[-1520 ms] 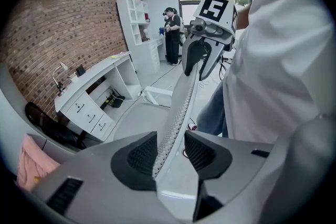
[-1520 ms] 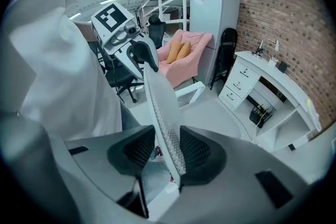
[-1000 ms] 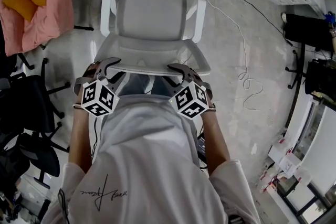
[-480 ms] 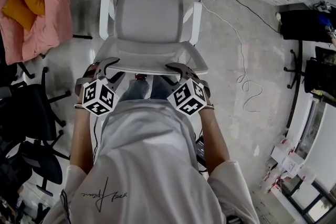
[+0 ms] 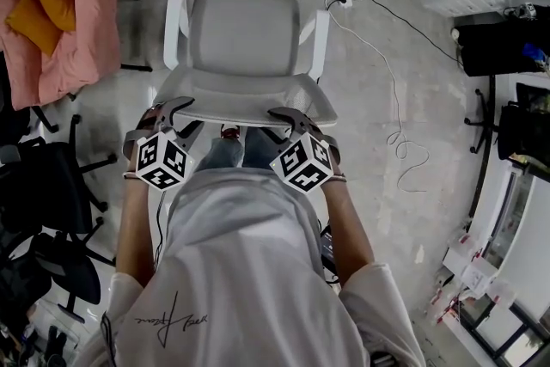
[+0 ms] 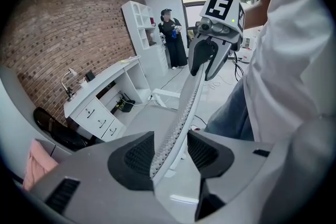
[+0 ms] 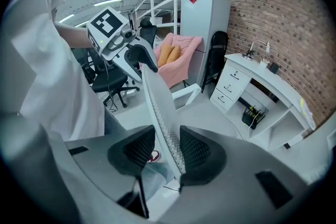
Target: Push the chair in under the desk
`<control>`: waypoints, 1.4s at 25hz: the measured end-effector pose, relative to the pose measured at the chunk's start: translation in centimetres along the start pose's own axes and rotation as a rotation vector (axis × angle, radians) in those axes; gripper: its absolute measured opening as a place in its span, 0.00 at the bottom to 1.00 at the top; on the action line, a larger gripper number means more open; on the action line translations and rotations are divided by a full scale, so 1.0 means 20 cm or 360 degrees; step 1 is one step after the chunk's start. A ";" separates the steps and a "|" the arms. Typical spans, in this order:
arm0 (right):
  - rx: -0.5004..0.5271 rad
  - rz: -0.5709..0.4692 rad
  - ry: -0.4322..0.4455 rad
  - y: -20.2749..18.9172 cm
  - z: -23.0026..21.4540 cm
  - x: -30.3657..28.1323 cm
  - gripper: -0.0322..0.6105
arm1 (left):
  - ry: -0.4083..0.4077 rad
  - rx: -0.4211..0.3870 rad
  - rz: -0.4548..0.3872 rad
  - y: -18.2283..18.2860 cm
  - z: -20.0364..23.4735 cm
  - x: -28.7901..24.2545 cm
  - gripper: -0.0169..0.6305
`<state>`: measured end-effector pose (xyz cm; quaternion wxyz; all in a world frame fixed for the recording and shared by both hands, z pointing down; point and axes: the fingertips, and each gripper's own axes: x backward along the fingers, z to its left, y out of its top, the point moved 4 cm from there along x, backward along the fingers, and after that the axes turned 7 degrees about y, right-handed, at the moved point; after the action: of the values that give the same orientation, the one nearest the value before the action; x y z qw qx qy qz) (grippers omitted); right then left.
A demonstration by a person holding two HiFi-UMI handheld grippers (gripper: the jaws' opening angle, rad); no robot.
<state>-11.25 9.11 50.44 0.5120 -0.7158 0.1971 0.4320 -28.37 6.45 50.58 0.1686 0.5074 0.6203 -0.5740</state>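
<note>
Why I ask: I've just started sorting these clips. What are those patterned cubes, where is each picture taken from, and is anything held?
A person stands behind a white office chair, holding two hand tools, each ending in a two-jaw claw. The patterned cubes are parts of those tools. The top-down picture comes from a camera on the person's head; the other two come from cameras riding on the tools, looking along the jaws. The right claw looks closed on the top edge of the backrest; the left claw has just been opening and sits loosely around that edge. A white desk stands beyond the chair.
</note>
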 end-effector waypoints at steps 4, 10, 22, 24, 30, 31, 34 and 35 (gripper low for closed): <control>0.0009 0.0002 -0.0001 0.00 -0.04 0.00 0.31 | 0.0012 -0.0005 -0.0003 0.02 0.02 -0.02 0.32; 0.0025 0.0000 0.0006 -0.03 -0.10 0.04 0.31 | 0.0010 0.0037 0.0032 0.08 0.02 -0.06 0.33; 0.0034 0.0006 0.0022 -0.08 -0.19 0.07 0.31 | 0.0033 0.0060 0.0046 0.16 0.02 -0.13 0.33; 0.0032 0.0006 0.0032 -0.09 -0.21 0.07 0.31 | 0.0030 0.0057 0.0050 0.17 0.02 -0.14 0.33; 0.0032 -0.0009 -0.0002 -0.12 -0.24 0.11 0.31 | 0.0017 0.0052 0.0058 0.22 0.02 -0.17 0.33; 0.0037 -0.0012 -0.0013 -0.13 -0.25 0.11 0.31 | 0.0018 0.0050 0.0056 0.23 0.02 -0.18 0.33; 0.0060 -0.0025 -0.0052 -0.15 -0.27 0.12 0.31 | 0.0027 0.0044 0.0049 0.27 0.02 -0.21 0.33; 0.0067 -0.0029 -0.0064 -0.16 -0.28 0.13 0.31 | 0.0028 0.0040 0.0047 0.28 0.02 -0.21 0.33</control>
<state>-5.08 5.68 50.65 0.5346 -0.6980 0.1892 0.4373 -22.10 3.22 50.79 0.1653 0.5236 0.6069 -0.5746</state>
